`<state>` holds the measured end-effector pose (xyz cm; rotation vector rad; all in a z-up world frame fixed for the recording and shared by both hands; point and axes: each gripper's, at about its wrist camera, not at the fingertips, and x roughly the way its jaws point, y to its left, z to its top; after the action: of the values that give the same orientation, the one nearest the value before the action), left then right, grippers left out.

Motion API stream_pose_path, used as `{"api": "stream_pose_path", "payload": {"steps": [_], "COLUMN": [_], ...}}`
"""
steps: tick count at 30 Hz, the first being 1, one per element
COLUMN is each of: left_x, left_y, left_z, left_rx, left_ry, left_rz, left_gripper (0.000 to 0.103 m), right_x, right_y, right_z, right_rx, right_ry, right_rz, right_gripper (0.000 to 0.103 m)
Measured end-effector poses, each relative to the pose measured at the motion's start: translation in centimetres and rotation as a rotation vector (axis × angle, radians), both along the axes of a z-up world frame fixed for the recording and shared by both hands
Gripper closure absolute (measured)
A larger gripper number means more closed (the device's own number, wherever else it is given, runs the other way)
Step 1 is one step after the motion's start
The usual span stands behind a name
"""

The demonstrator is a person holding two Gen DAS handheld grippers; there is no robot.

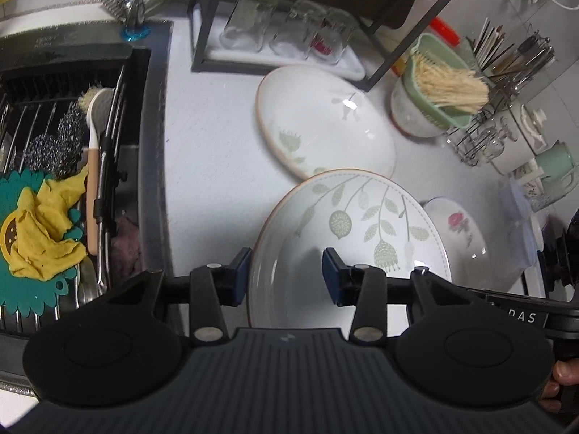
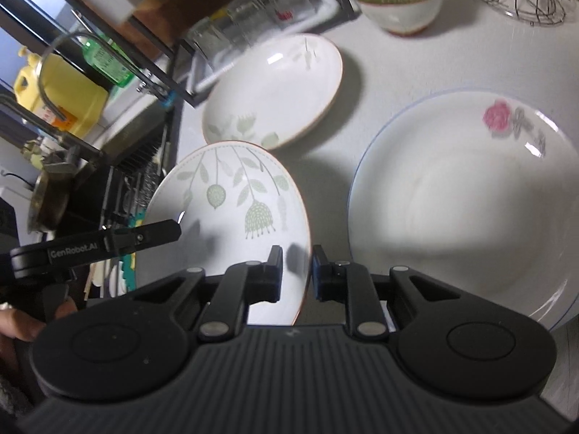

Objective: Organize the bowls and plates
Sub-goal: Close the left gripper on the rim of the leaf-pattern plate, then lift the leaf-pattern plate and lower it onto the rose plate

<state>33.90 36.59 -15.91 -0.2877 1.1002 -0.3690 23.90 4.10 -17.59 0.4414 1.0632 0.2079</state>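
Observation:
A leaf-patterned plate (image 1: 354, 224) is held tilted above the counter. My right gripper (image 2: 296, 271) is shut on its right rim, with the plate (image 2: 224, 209) leaning left. My left gripper (image 1: 286, 275) is open, its jaws astride the plate's left rim without pinching it. A second green-sprig plate (image 1: 322, 123) lies flat on the counter behind; it also shows in the right wrist view (image 2: 275, 90). A rose-patterned plate (image 2: 466, 199) lies flat to the right, and shows in the left wrist view (image 1: 459, 228).
A sink (image 1: 72, 152) with a rack, scourers, a brush and a yellow cloth is at left. A black-framed shelf with upturned glasses (image 1: 286, 29) stands behind. A bowl with a green basket and brush (image 1: 434, 94), a cutlery holder (image 1: 506, 58) and mugs stand at right.

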Motion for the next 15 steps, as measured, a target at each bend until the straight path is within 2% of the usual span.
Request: {"api": "stream_pose_path", "payload": {"steps": [6,15], "left_x": [0.0,-0.2], "left_y": [-3.7,-10.2], "left_z": [3.6,5.6], "left_rx": [-0.022,-0.048], "left_ry": [-0.044,-0.047], "left_rz": [0.008,0.016], "left_gripper": [0.056,0.056], "right_x": [0.5,0.9], "right_y": [-3.9,-10.5], "right_z": [2.7,4.5], "right_rx": [0.022,0.053], "right_ry": [-0.04,-0.088], "right_rz": [0.01,0.013], "right_gripper": [0.083,0.083]}}
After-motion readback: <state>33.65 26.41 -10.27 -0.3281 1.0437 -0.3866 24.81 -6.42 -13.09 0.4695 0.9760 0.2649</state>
